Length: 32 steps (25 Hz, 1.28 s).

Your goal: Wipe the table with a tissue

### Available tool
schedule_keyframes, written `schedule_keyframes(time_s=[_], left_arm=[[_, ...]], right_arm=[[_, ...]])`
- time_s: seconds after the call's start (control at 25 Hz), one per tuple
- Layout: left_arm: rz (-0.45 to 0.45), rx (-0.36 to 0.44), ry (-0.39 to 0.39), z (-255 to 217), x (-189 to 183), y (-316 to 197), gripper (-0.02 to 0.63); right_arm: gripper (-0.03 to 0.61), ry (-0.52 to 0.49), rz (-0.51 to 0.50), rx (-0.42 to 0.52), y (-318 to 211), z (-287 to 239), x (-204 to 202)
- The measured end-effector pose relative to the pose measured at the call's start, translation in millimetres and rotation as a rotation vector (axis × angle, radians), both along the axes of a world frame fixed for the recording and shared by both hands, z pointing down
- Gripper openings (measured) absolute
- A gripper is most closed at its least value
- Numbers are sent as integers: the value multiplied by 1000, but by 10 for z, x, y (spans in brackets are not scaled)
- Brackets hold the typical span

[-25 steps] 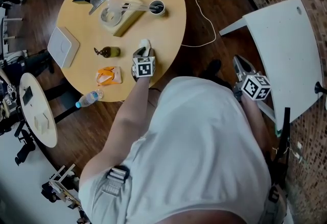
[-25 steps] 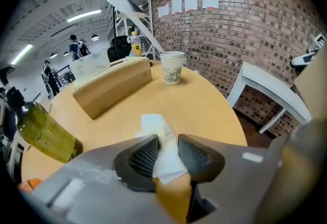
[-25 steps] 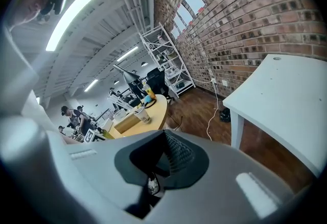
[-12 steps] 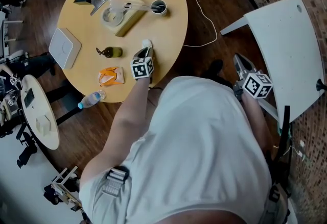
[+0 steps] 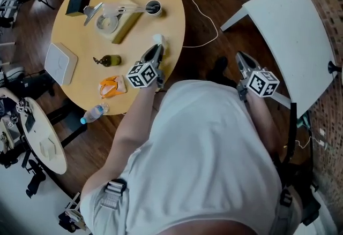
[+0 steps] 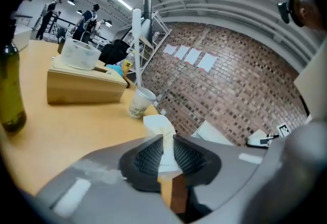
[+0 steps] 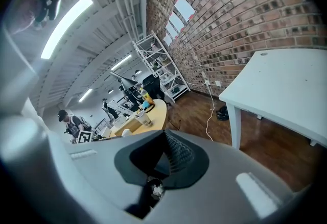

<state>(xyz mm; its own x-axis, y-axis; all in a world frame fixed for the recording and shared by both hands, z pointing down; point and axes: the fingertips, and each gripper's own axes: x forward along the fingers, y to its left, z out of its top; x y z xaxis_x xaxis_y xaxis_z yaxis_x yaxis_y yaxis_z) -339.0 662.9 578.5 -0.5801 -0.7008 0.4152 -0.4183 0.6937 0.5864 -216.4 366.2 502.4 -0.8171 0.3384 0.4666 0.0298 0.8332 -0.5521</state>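
A crumpled white tissue (image 5: 157, 40) sticks out of my left gripper (image 5: 156, 49) above the near right edge of the round wooden table (image 5: 134, 41). In the left gripper view the tissue (image 6: 159, 127) is pinched between the two ribbed pads (image 6: 149, 155). The jaws of this left gripper (image 6: 167, 147) are still closing on it. My right gripper (image 5: 239, 59) hangs off the table, over the floor beside the white table. In the right gripper view the right gripper (image 7: 164, 139) has its pads together and nothing between them.
On the round table lie a dark green bottle (image 5: 109, 60), an orange packet (image 5: 112, 86), a water bottle (image 5: 95, 112), a white flat box (image 5: 60, 62), a wooden block with a tape roll (image 5: 115, 20) and a paper cup (image 5: 154, 8). A white table (image 5: 289, 36) stands at right, with a white cable (image 5: 206, 20) on the floor.
My left gripper has lifted from the tabletop and rolled, with the tissue at its tip. The right gripper has shifted slightly left.
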Motion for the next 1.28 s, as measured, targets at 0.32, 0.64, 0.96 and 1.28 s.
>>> schedule_keyframes(time_s=[0.32,0.64,0.96,1.28], left_arm=[[225,201,-14,-433,213,-765,64],[489,186,-34,-533,569,-1671,66],[686,141,-71,-604,975,-2478,66],[783,130,-93,-798,1254,-3353,66]], right_arm=[[8,0,120,15,-66,2,363],[8,12,300,29,-497,-40,993],[8,-19,395,20,-989,-91,1321],[8,-41,450,34,-1703,-141,1623]])
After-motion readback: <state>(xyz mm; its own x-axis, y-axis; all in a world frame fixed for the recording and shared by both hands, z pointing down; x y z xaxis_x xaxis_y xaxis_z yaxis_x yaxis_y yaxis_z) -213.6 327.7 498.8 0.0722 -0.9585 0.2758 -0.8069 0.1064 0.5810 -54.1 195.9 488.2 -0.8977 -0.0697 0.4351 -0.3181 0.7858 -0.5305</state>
